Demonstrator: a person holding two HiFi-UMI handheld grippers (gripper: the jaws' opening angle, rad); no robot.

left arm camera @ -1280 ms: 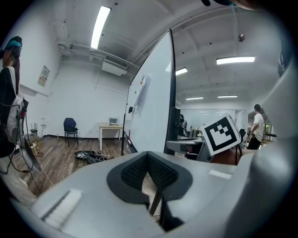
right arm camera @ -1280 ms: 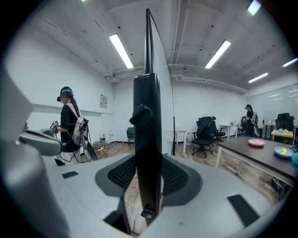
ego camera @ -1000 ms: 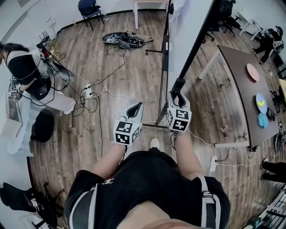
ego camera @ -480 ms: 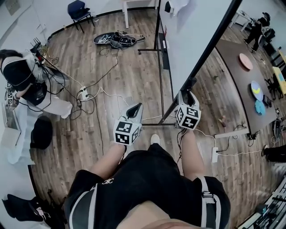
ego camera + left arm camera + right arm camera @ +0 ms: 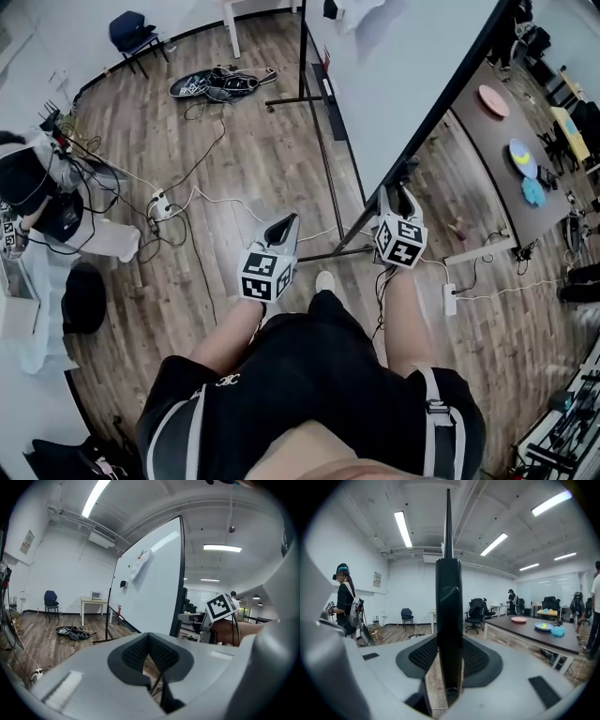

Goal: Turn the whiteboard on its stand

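Note:
The whiteboard (image 5: 403, 66) is a tall white panel in a black frame on a wheeled stand (image 5: 323, 159). In the head view its face slants from top right down to the middle. My right gripper (image 5: 400, 190) is shut on the board's black side edge (image 5: 449, 602), which stands upright between the pads. In the head view my left gripper (image 5: 287, 223) hangs to the left of the stand's base bar, shut with nothing in it. The left gripper view shows its pads (image 5: 159, 652) together, the whiteboard (image 5: 150, 583) ahead and the right gripper's marker cube (image 5: 220, 607) at the board's edge.
A brown table (image 5: 497, 150) with coloured plates stands at the right. Cables and a power strip (image 5: 157, 201) lie on the wooden floor at the left, near a seated person (image 5: 37, 197). A cable heap (image 5: 211, 84) and a blue chair (image 5: 131, 33) sit further off.
The whiteboard has swung on its stand and shows more of its white face. My right gripper has moved right with the edge it holds. The left gripper has barely shifted.

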